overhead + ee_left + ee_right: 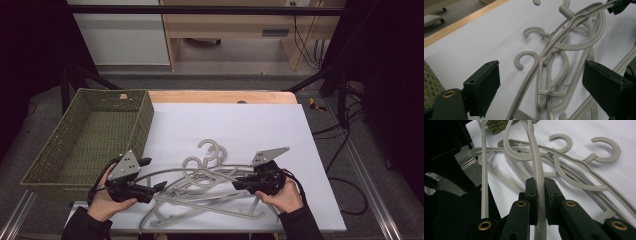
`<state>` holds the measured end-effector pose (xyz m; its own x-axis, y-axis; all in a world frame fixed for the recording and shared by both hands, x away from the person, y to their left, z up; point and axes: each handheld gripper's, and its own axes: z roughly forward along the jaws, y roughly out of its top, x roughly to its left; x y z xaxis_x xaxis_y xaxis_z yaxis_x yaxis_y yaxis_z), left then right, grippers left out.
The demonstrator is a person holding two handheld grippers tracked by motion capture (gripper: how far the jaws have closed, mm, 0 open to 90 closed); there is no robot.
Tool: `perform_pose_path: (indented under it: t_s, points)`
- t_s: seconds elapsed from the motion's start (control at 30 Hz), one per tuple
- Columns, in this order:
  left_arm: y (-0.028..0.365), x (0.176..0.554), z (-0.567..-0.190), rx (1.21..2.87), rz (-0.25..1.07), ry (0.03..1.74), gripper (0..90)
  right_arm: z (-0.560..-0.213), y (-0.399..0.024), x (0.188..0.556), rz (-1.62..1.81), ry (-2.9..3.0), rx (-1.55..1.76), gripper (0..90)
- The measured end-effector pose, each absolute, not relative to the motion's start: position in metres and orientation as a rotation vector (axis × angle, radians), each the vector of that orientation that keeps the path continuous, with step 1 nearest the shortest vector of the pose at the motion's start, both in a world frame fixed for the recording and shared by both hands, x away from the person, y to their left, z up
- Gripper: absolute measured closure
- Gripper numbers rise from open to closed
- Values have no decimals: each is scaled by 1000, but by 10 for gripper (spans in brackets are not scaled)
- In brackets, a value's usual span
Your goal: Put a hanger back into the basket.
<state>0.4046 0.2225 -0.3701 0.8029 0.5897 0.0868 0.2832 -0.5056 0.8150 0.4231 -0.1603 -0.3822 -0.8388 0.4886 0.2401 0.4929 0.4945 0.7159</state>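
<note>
holding one grey plastic hanger (537, 170) by its arm, the right gripper (240, 183) is clenched tight on it; in the right gripper view the thin bar runs straight up between the two black pads, so it can't slip; prob. this grip is there to pull that one hanger free of the pile.

the left gripper (159, 187) is spread wide, not grabbing anything; in the left gripper view its pads (484, 85) stand on both sides of the hanger's long arm (541, 60) w/o touching it; i think it sits there ready to pinch the other end, so both hands can lift it together.

the pile of hangers (200, 192) lies tangled on the white table top (250, 125), near the front edge, between the two hands; hooks (212, 150) point toward the far side; they are hooked thru each other, which is why one hand alone may drag the whole bunch.

the green woven basket (142, 117) waits at the left, nothing in it as far as i can see; likely the place the hangers go.

no brand, label or writing can be read anywhere.
</note>
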Motion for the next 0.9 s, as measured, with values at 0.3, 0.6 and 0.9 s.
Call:
perform_pose_path:
  t_s: [0.3, 0.6, 0.9]
  points:
    - [205, 410, -384, 2284, 430, 609, 298, -386, -150, 422, -1266, -2718, -798, 827]
    - [197, 408, -391, 2392, 452, 536, 535, -385, -146, 419, -1244, -2718, -749, 826]
    - [193, 407, -395, 2453, 453, 495, 716, -387, -145, 419, -1238, -2720, -735, 826]
